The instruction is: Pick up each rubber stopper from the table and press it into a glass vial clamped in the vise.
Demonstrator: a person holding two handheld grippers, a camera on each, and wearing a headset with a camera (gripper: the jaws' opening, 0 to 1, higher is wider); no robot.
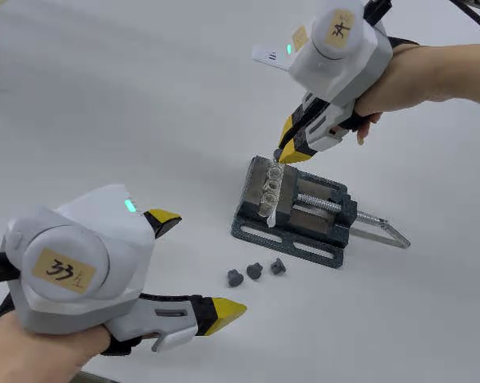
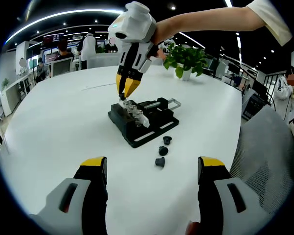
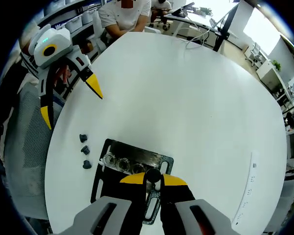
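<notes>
A black vise [image 1: 291, 215] stands mid-table and clamps a row of glass vials [image 1: 271, 187]. My right gripper [image 1: 283, 154] hovers just above the far end of that row, shut on a grey rubber stopper [image 3: 153, 176] held between its yellow tips. Three more stoppers [image 1: 255, 271] lie on the table in front of the vise, also seen as a loose row of stoppers [image 2: 163, 151]. My left gripper [image 1: 196, 266] stands open near the front left, a short way from those stoppers, with nothing between its jaws.
The vise's crank handle [image 1: 383, 230] sticks out to the right. A white strip [image 1: 267, 56] lies on the table behind the right gripper. A potted plant [image 2: 186, 58] stands at the far edge. A person [image 3: 124, 14] sits beyond the round white table [image 1: 104, 104].
</notes>
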